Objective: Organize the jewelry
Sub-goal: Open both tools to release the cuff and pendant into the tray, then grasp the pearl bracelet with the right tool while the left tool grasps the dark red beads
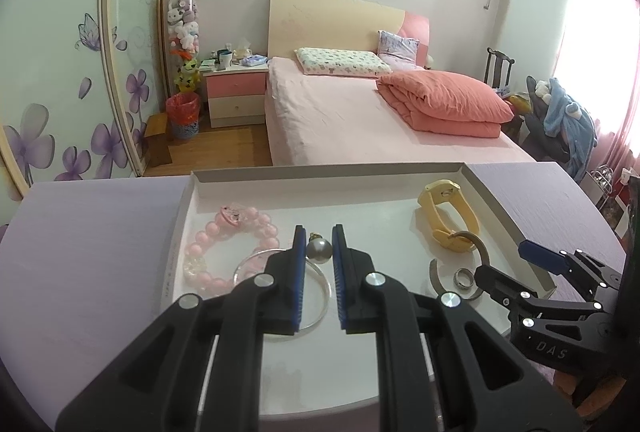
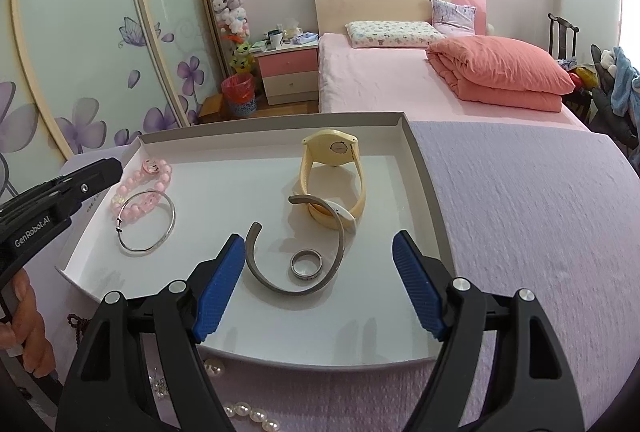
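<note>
- A bedroom: a lilac textured counter (image 2: pixel 520 216) carries a shallow white tray (image 2: pixel 424 168), with a pink bed (image 1: pixel 340 120) and a flowered wardrobe (image 1: pixel 52 72) behind.
- Nearest, on the counter in front of the tray, lies a string of pearls (image 2: pixel 248 414).
- The left hand-held gripper (image 1: pixel 319 250) hangs over the tray's left part, its blue pads close together and pinching a pearl earring (image 1: pixel 319 251); the round grey-white pearl sits between the tips, its small gold fitting pointing up and away.
- The right hand-held gripper (image 2: pixel 319 282) is spread wide with nothing held; between its pads on the tray floor lie a small silver ring (image 2: pixel 306 264) and a grey open cuff (image 2: pixel 296 252).
- The cuff curls around the ring, its gap facing away and to the left.
- Left of these a thin silver bangle (image 2: pixel 147 224) lies flat, overlapping a pink bead bracelet (image 2: pixel 142 188) just behind it.
- Farther back a pale yellow watch (image 2: pixel 332 176) stands on edge, its case back turned toward the right camera, strap looped toward the cuff and touching it.
- Beyond the tray: a folded coral quilt (image 1: pixel 444 100) on the bed and a pink nightstand (image 1: pixel 236 92).
</note>
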Motion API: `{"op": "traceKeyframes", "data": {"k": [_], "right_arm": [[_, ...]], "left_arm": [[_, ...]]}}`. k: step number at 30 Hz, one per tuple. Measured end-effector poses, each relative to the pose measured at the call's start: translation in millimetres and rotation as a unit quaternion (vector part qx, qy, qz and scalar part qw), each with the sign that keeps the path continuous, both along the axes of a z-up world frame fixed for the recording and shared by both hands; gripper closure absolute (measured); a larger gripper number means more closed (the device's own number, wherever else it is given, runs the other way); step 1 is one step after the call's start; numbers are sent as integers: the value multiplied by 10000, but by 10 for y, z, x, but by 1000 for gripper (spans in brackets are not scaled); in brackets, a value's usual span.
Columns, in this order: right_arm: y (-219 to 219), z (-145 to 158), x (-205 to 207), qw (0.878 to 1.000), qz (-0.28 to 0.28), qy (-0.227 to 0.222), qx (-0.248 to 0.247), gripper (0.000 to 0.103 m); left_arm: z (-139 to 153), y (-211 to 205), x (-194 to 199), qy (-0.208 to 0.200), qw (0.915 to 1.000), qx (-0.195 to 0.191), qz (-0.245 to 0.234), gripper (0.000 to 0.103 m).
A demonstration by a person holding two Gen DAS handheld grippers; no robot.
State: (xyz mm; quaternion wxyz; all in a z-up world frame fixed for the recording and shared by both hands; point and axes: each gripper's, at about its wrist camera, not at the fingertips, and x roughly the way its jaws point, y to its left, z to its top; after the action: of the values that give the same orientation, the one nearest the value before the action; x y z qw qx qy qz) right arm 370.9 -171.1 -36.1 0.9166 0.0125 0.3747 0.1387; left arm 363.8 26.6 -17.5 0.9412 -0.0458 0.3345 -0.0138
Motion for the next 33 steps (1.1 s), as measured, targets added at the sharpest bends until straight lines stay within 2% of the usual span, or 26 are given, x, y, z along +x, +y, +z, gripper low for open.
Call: {"op": "traceKeyframes", "data": {"k": [9, 10, 11, 14, 19, 26, 33], "right_arm": [[-19, -9, -12, 10000, -8, 0, 22, 27], [-25, -6, -18, 10000, -15, -7, 21, 27], [-32, -2, -19, 10000, -23, -13, 22, 27], [-85, 33, -54, 9999, -70, -53, 60, 27], [-197, 111, -138, 9997, -166, -110, 166, 27], [-239, 179, -412, 9995, -25, -143, 272, 27], [-126, 102, -806, 9989, 426, -5, 181, 27]], "left_arm": [[-1, -43, 30, 3, 10000, -29, -72, 87], [5, -40, 29, -3, 10000, -45, -74, 81], [18, -36, 26, -15, 10000, -63, -72, 69], [75, 20, -41, -129, 9999, -89, 39, 54], [192, 215, -239, -259, 9992, -92, 283, 43], [365, 532, -804, -436, 9971, 48, 626, 23], [349, 665, -1397, -429, 9965, 189, 697, 15]]}}
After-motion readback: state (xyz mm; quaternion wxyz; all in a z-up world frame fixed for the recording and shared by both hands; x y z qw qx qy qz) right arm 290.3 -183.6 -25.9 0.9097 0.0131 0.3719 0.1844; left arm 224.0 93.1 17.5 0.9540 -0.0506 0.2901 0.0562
